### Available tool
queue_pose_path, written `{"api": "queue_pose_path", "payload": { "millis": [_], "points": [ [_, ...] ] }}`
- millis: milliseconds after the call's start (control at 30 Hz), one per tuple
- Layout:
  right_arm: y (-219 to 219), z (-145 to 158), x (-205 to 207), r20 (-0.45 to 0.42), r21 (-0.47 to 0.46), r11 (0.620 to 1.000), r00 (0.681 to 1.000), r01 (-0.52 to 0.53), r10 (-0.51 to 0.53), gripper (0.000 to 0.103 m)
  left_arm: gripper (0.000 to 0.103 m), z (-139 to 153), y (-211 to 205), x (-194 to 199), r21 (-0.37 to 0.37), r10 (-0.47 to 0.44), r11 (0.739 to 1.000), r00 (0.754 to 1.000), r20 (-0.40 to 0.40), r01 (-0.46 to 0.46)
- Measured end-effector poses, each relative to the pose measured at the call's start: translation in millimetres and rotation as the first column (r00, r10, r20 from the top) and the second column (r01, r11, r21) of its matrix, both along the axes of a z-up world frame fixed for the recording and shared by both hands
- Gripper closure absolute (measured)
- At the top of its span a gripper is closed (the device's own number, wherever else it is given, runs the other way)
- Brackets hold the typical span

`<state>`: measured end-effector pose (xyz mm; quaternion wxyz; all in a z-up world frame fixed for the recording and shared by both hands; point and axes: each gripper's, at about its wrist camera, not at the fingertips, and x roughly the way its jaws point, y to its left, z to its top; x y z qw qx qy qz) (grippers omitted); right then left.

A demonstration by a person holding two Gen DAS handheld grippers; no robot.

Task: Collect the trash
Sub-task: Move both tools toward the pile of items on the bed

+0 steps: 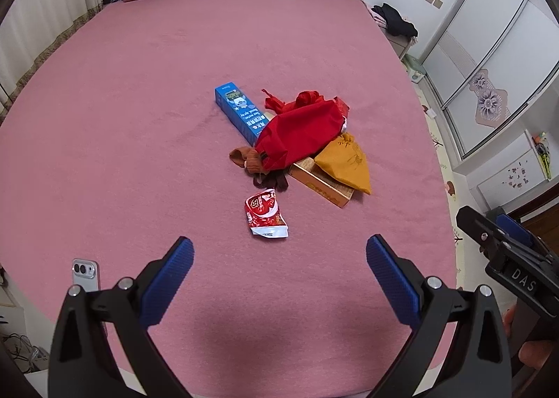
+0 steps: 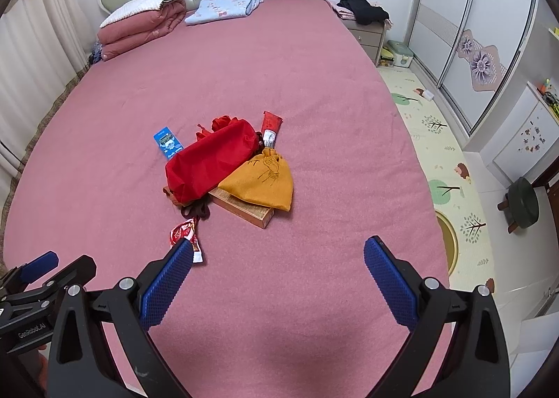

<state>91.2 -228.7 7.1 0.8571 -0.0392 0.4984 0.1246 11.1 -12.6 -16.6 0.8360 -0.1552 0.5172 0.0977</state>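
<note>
Two hand-held grippers hover over the pink bed (image 1: 139, 101), both spread wide and holding nothing. From the left wrist view, the left hand-held gripper (image 1: 279, 255) points at the crumpled red snack wrapper (image 1: 265, 214), lying loose just short of the heap: blue box (image 1: 237, 111), red bag (image 1: 300, 131), yellow pouch (image 1: 344, 162). From the right wrist view, the right hand-held gripper (image 2: 278, 256) is likewise released, the wrapper (image 2: 185, 232) near its left finger (image 2: 167, 284), probably the easiest first pick.
</note>
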Motion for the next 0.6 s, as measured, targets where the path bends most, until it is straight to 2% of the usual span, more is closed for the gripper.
{"api": "queue_pose_path", "payload": {
  "millis": [600],
  "points": [
    [-2.1, -8.7, 15.3, -0.03, 0.008, 1.0, 1.0, 0.003, -0.003, 0.009, 0.004, -8.8, 1.6, 17.7, -0.025, 0.008, 1.0, 0.999, -0.044, -0.009]
  ]
}}
